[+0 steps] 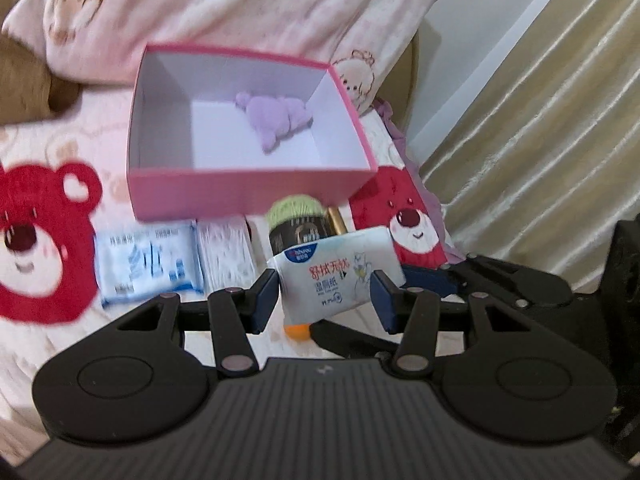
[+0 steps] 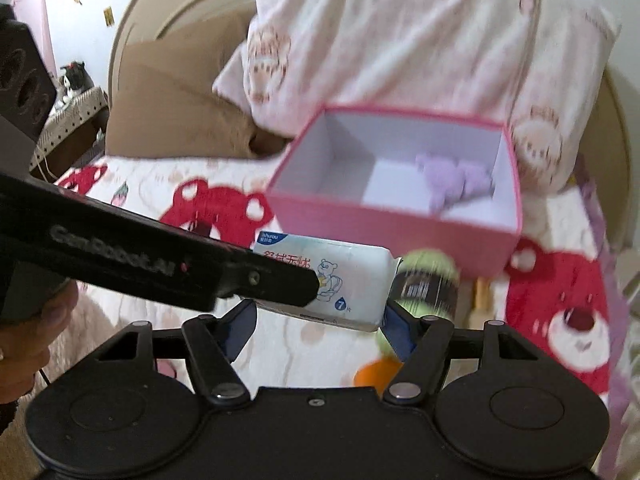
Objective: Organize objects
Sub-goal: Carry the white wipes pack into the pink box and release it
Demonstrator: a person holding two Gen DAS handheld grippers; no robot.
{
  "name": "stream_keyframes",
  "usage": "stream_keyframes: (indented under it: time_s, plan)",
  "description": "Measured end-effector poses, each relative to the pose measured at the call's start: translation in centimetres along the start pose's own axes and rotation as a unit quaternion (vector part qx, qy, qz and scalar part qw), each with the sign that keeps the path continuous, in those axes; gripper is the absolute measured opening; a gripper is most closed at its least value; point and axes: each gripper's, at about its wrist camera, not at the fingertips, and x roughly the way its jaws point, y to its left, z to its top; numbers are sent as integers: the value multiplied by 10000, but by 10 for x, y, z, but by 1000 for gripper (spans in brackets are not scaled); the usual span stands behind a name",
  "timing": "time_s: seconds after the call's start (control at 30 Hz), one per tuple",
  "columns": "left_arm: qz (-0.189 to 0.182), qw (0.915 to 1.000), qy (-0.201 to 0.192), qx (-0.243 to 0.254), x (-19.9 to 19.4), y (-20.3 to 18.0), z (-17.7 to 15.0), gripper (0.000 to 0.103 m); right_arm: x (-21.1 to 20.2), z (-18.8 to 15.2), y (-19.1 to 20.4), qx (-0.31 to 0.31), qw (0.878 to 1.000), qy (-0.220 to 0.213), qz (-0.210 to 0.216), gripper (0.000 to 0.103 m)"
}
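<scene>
A bed [image 1: 48, 344] with a bear-print cover carries an open pink box [image 1: 248, 196], two flat white-and-blue packets [image 1: 150, 264] just before it, a green yarn ball [image 1: 298, 220], an orange ball [image 1: 298, 332] and pillows [image 1: 224, 4] behind.

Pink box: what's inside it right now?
The pink box holds one purple plush toy lying toward its far right corner on the white floor. The near wall hides the front strip of the floor, so anything lying there can't be seen.

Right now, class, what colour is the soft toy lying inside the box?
Pale purple. The toy shows best in the left wrist view.
</scene>
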Motion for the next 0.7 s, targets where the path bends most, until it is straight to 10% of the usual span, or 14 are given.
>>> stream_keyframes:
  time_s: [0.37,0.7]
  plan:
    - [217,9988,-356,249,1,-21,77,50,-10,67,-32,-90,9981,-605,-65,69]
    - [501,9986,-110,145,58,-3,106,48,47,93,-70,220,9995,-182,118,69]
